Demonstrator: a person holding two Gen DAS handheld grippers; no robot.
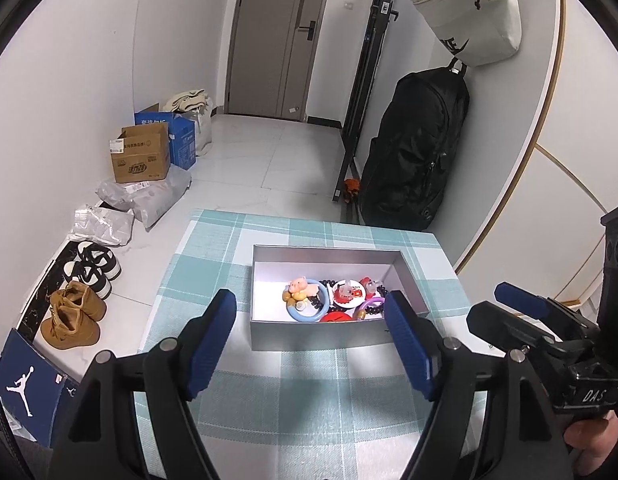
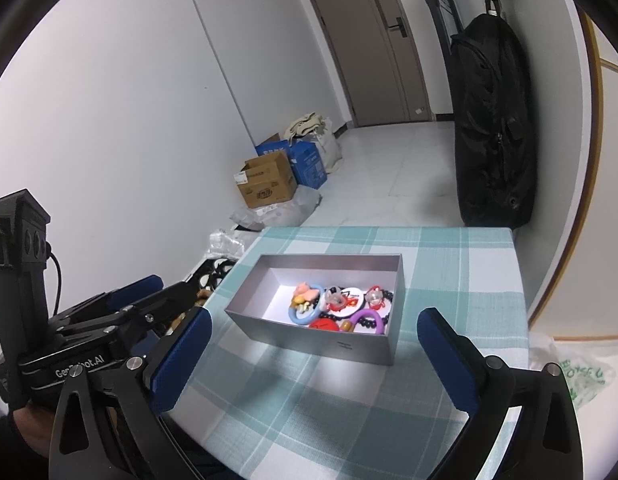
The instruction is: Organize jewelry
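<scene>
White walls (image 1: pixel 69 80) enclose a narrow entrance hall with a pale, glossy tiled floor (image 1: pixel 269 152). At the far end stands a grey-brown door (image 1: pixel 277 40) with a dark handle. Along the left wall sit a brown cardboard box (image 1: pixel 141 158), a blue carton (image 1: pixel 183 140), a cream cloth bag (image 1: pixel 191 100) and grey plastic parcels (image 1: pixel 157 196); nearer lie black-and-white sneakers (image 1: pixel 91 268), tan boots (image 1: pixel 75 314) and a blue shoebox lid (image 1: pixel 25 384). On the right wall hang a black backpack (image 1: pixel 417 148) and, above it, a cream bag (image 1: pixel 469 8), beside a dark metal rack (image 1: pixel 369 80). The near worktop (image 1: pixel 213 252) wears a teal-and-white checked cloth. A green-printed plastic bag (image 2: pixel 581 376) lies at near right.
</scene>
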